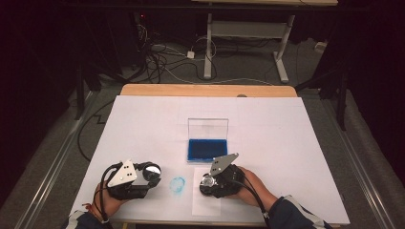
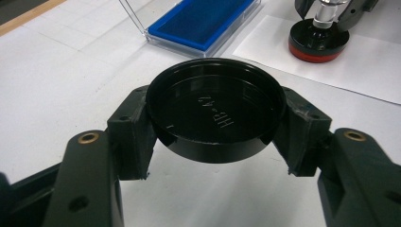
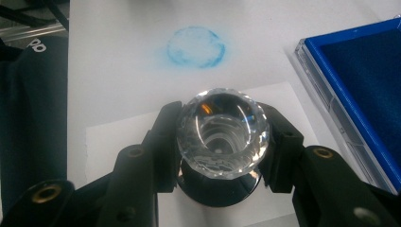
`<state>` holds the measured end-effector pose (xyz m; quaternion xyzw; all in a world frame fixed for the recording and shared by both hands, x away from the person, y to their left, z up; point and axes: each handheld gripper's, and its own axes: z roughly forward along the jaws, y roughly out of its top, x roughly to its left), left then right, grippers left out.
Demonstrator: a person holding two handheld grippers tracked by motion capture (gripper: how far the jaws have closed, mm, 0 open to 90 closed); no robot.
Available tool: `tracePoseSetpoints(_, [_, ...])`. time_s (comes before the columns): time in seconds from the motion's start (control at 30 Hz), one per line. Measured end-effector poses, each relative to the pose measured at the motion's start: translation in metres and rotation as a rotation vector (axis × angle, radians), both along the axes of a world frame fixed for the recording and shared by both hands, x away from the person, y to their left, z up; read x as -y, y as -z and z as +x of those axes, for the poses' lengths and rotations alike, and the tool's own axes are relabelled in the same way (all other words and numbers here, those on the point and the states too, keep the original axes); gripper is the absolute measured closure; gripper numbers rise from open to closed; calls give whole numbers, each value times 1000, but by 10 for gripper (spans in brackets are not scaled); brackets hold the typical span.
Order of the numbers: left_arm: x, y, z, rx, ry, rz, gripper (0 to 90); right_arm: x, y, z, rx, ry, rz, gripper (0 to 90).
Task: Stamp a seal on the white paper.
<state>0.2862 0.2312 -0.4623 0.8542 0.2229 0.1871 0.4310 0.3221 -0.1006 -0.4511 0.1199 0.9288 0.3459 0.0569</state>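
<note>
Right gripper (image 3: 220,142) clenched on stamp (image 3: 222,135) by clear faceted knob; stamp upright on small paper sheet (image 1: 206,200), near ink pad (image 1: 207,149); left gripper (image 2: 215,125) grasping black round cap (image 2: 215,111), off to left; blue ink ring (image 1: 177,185) between grippers.

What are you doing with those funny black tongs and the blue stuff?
A person is stamping. The right tongs grip a round stamp by its clear knob, pressed on a small paper sheet. The left tongs hold the stamp's black cap. The blue ink pad sits open behind, and one blue ring mark is already on the table cover.
</note>
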Motion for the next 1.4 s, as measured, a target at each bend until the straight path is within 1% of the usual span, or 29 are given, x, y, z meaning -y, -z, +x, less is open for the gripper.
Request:
tracePoseSetpoints(0.1, [0,0,0,-1,2,1,362,0,0,0,-2,4,0,569])
tracePoseSetpoints(0.27, [1,0,0,-4,7,2,362,1,1,1,-24,11,11,569])
tracePoseSetpoints(0.47, [1,1,0,-6,6,4,362,1,2,0,-17,9,13,569])
tracePoseSetpoints(0.67, [1,1,0,-7,7,0,362,0,1,-1,-2,3,0,569])
tracePoseSetpoints(0.87, [1,0,0,-4,9,0,362,1,3,-2,9,7,8,569])
tracePoseSetpoints(1.13, [1,0,0,-4,11,0,362,2,5,-1,5,7,22,569])
tracePoseSetpoints(1.4, [1,0,0,-4,11,0,362,2,6,-1,11,2,11,569])
